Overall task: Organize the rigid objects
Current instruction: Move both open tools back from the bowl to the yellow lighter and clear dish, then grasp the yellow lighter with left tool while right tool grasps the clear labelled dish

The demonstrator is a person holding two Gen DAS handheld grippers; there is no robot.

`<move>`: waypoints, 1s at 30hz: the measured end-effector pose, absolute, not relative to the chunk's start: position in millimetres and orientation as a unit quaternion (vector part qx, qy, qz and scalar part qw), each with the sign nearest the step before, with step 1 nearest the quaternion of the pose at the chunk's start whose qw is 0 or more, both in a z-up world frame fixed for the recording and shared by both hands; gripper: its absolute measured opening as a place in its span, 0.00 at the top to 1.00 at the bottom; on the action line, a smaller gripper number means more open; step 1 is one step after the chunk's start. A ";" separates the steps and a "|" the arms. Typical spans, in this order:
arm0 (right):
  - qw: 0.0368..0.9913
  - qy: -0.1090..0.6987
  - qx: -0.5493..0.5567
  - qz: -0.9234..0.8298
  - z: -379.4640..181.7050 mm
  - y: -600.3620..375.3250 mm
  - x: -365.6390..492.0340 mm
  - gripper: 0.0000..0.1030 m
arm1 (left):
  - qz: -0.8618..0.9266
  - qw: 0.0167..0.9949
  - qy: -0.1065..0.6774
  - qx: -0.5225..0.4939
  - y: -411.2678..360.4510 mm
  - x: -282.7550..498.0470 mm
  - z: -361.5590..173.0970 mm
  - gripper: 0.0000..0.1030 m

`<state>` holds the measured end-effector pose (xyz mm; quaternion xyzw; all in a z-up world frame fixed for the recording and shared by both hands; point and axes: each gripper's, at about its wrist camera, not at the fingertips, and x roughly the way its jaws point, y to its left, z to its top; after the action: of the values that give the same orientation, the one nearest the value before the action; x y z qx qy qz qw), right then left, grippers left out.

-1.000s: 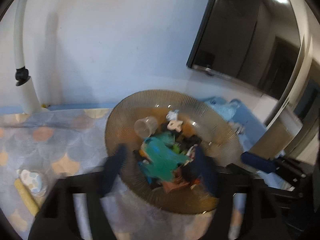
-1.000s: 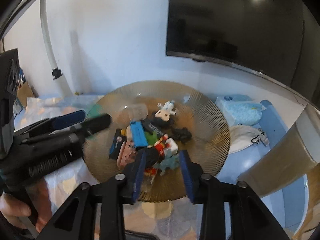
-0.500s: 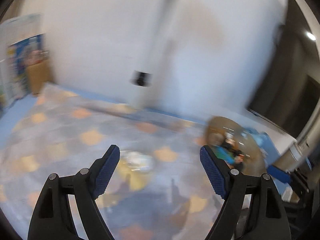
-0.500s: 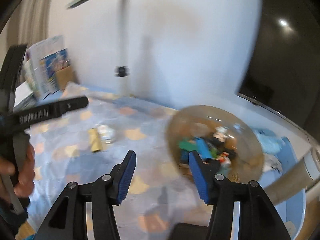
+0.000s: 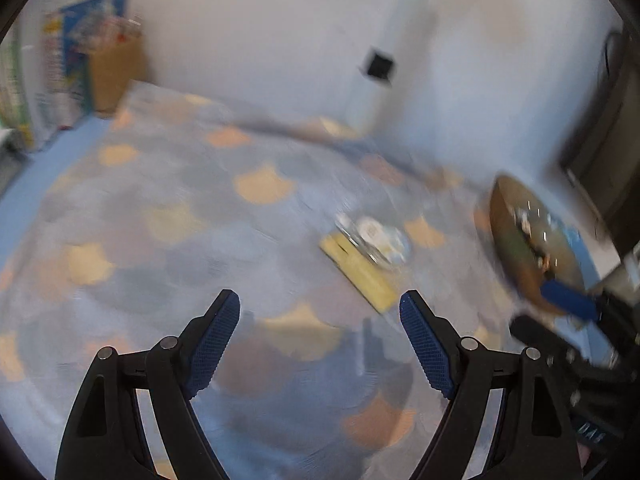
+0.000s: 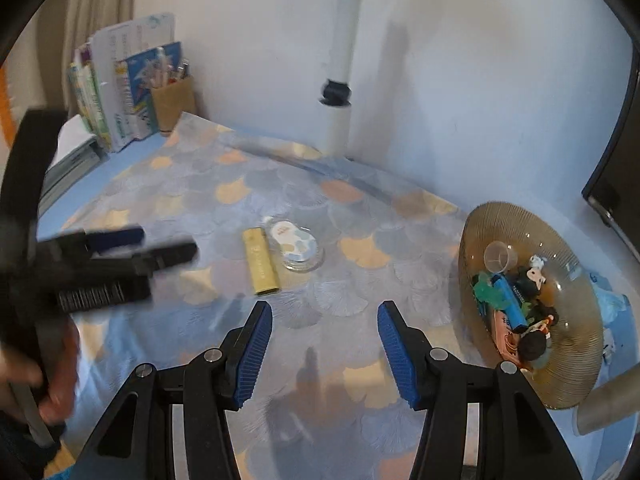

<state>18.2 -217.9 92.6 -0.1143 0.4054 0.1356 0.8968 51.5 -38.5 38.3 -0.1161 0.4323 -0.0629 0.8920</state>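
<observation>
- Right gripper [image 6: 325,340] hovers over the patterned table [image 6: 200,200], jaws just widened, nothing between them.
- Left gripper [image 5: 320,334] gapes empty too.
- Yellow bar [image 6: 261,262] touches a small dish [image 6: 298,250] mid-table.
- Toy-filled amber bowl [image 6: 568,376] sits by the right edge.

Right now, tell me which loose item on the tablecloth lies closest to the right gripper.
The yellow bar, lying flat just ahead of the right gripper. The round patterned case lies beside it, slightly farther back.
</observation>
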 end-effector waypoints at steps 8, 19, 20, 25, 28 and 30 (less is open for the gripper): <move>0.875 0.461 -0.083 0.122 63.7 -242.3 65.7 0.48 | -0.049 0.886 0.458 -0.063 -92.4 99.1 3.3 0.22; 0.849 0.490 -0.061 0.188 24.1 -215.6 110.6 0.48 | -0.027 0.887 0.458 -0.059 -40.9 99.0 8.3 0.50; 0.847 0.492 -0.058 0.195 21.8 -212.7 114.8 0.48 | -0.020 0.886 0.459 -0.059 -35.2 100.1 8.8 0.50; 0.847 0.483 -0.060 0.214 14.3 -197.8 132.8 0.42 | -0.032 0.887 0.454 -0.076 -27.3 104.6 9.4 0.50; 0.847 0.477 -0.085 0.220 13.4 -186.9 139.0 0.40 | -0.022 0.891 0.448 -0.072 -32.9 108.2 7.8 0.50; 0.848 0.472 -0.099 0.220 12.1 -179.8 144.5 0.40 | -0.012 0.893 0.446 -0.068 -34.5 113.3 7.2 0.51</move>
<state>144.5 -179.8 12.1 -0.0995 0.4718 0.2202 0.8480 113.3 -34.5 7.2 -0.0683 0.4455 -0.0124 0.8926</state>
